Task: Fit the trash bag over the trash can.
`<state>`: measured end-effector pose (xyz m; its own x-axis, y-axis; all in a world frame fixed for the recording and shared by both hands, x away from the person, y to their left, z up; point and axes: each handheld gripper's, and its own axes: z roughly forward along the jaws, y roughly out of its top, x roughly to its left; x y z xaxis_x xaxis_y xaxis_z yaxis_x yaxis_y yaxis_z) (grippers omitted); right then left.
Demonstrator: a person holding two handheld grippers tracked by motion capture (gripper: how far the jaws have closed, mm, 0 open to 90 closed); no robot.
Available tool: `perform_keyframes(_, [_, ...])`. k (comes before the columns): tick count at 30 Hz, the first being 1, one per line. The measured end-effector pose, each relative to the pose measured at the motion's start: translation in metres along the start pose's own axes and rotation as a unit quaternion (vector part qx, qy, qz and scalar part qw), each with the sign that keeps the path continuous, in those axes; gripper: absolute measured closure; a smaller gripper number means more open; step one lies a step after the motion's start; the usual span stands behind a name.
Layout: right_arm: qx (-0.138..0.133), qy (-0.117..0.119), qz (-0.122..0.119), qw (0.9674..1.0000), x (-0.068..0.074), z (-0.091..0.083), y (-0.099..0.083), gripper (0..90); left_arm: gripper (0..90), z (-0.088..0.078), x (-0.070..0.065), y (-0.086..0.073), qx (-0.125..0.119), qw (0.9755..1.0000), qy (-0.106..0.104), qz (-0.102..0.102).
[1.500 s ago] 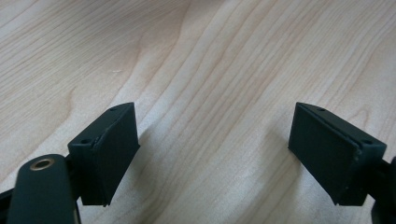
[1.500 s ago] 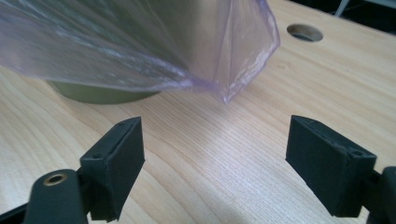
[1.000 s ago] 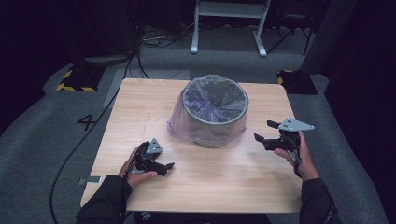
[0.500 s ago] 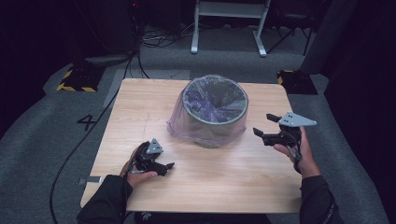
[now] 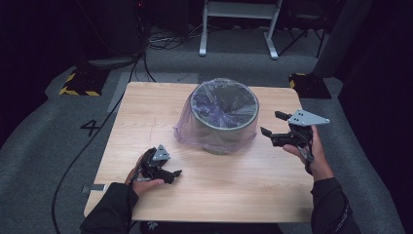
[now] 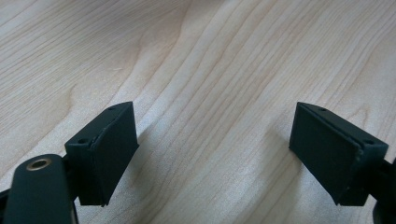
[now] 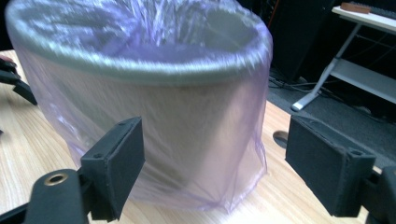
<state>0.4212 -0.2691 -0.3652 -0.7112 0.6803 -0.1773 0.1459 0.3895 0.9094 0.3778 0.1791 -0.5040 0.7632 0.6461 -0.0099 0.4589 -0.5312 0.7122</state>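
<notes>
Table (image 5: pixel 146 112): a pale wood top carrying one object, with both hands working from its 6 o'clock edge.

Bin (image 5: pixel 225 117): a grey round bin sitting slightly past table centre toward 12 o'clock. Purple liner bag (image 5: pixel 192 134) is lying inside it, folded over the rim and hanging loose down the outer wall, its hem pooling on the wood at the 7 o'clock side. Judging by this, the lining looks fitted, or else about to be stripped; no pinch on the film yet, so the handling itself is all left to do.

Right tongs (image 5: pixel 271 123): hovering at the bin's 3 o'clock, pointing at the wall, jaws standing wide with nothing between them; in the right gripper view the draped film is hanging just ahead of the pads (image 7: pixel 116 163).

Left tongs (image 5: pixel 171 174): sitting low near the table's 7 o'clock corner, well apart from the bin, jaws spread, bare wood between them.

Room: open wood running all round the bin; the right hand is working near the 3 o'clock edge, dark floor beyond. Loose hem could be snagging a low approach.
</notes>
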Motion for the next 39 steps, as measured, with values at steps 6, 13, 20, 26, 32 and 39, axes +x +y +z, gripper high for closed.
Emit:
perform_keyframes(6, [-0.001, -0.003, 0.003, 1.0000, 0.001, 0.001, 0.010, 19.8, 14.7, 0.000, 0.000, 0.000, 0.000, 1.0000, 0.000, 0.000])
perform_keyframes(13, [-0.012, 0.004, 0.003, 0.9999, 0.000, 0.001, 0.018, 20.0, 14.7, 0.000, 0.000, 0.000, 0.000, 1.0000, 0.000, 0.000])
perform_keyframes(20, [-0.018, 0.005, -0.001, 0.9998, 0.002, 0.003, 0.027, 20.4, 14.7, 0.000, 0.000, 0.000, 0.000, 1.0000, 0.000, 0.000])
perform_keyframes(26, [-0.022, 0.005, -0.004, 0.9997, 0.003, 0.005, 0.036, 20.4, 14.7, 0.000, 0.000, 0.000, 0.000, 1.0000, 0.000, 0.000])
perform_keyframes(32, [-0.021, 0.006, -0.005, 0.9998, 0.004, 0.007, 0.041, 20.4, 14.7, 0.000, 0.000, 0.000, 0.000, 1.0000, 0.000, 0.000])
perform_keyframes(39, [-0.021, 0.005, -0.003, 0.9998, 0.002, 0.016, 0.048, 20.4, 14.7, 0.000, 0.000, 0.000, 0.000, 1.0000, 0.000, 0.000])
